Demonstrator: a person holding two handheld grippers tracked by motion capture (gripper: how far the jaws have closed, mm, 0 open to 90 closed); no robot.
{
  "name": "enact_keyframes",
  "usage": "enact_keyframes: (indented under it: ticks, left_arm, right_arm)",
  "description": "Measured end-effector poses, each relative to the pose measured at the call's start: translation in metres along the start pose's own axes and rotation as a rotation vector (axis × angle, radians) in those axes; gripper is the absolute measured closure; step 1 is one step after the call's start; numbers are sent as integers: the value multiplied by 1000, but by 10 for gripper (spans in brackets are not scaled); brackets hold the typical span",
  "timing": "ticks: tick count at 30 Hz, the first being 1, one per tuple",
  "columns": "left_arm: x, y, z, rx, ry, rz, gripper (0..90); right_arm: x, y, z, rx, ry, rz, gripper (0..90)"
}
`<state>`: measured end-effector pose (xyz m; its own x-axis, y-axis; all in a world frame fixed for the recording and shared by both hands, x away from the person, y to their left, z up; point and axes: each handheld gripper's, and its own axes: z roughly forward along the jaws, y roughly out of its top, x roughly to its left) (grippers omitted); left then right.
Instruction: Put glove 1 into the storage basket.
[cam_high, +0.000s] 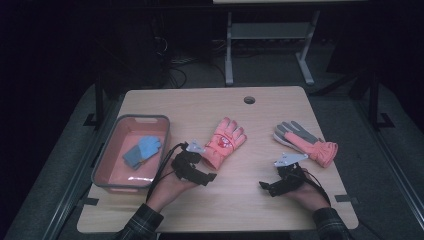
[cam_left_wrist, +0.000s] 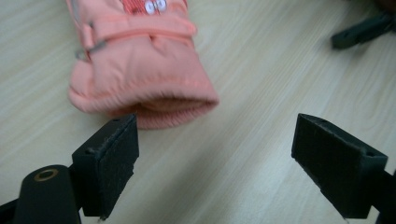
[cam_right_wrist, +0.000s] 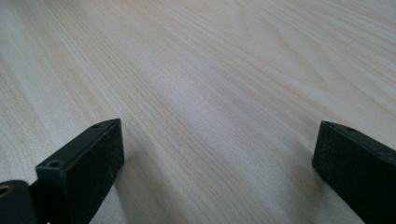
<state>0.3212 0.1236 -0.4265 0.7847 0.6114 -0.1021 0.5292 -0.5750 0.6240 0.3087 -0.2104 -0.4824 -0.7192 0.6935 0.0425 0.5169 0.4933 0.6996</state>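
Observation:
A pink glove (cam_high: 224, 140) lies flat at the table's middle, fingers pointing away, cuff toward me. In the left gripper view its ribbed cuff (cam_left_wrist: 154, 105) sits just ahead of my left gripper (cam_left_wrist: 215, 140), nearest the left jaw. My left gripper (cam_high: 206, 170) is open with nothing between the jaws. A second pink glove with a grey palm (cam_high: 305, 141) lies at the right. In front of it my right gripper (cam_high: 267, 186) hovers over bare wood, pointing left. It is open and empty (cam_right_wrist: 217, 144).
A pink bin with a grey rim (cam_high: 105, 155) stands at the table's left and holds a blue glove (cam_high: 141, 151). A round cable hole (cam_high: 249, 99) is at the far edge. A jaw of the right gripper (cam_left_wrist: 359, 30) appears at the left gripper view's top right.

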Motion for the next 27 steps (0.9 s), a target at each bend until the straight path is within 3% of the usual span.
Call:
enact_keyframes:
  ticks: [5,11,16,17,18,19,20,27]
  left_arm:
    - [-1,-14,8,5,8,-1,135]
    - [-6,-36,18,12,50,35,129]
    - [-6,-45,21,-33,71,71,127]
    - [-6,-45,21,-33,71,71,127]
    - [-4,-51,21,-77,61,81,126]
    - [-4,-51,21,-77,61,81,126]
    - [-2,-57,21,-124,51,88,126]
    - [-1,-58,20,-128,43,93,128]
  right_arm:
    - [0,0,0,0,-4,2,19]
    - [1,0,0,-2,-11,7,24]
    - [1,0,0,-6,-11,7,26]
    - [1,0,-1,-1,-10,8,55]
    - [1,1,-2,-4,-12,10,117]
    - [1,1,-2,-4,-12,10,117]
    - [1,2,-4,-4,-5,13,163]
    - [-1,10,-16,-22,22,22,441]
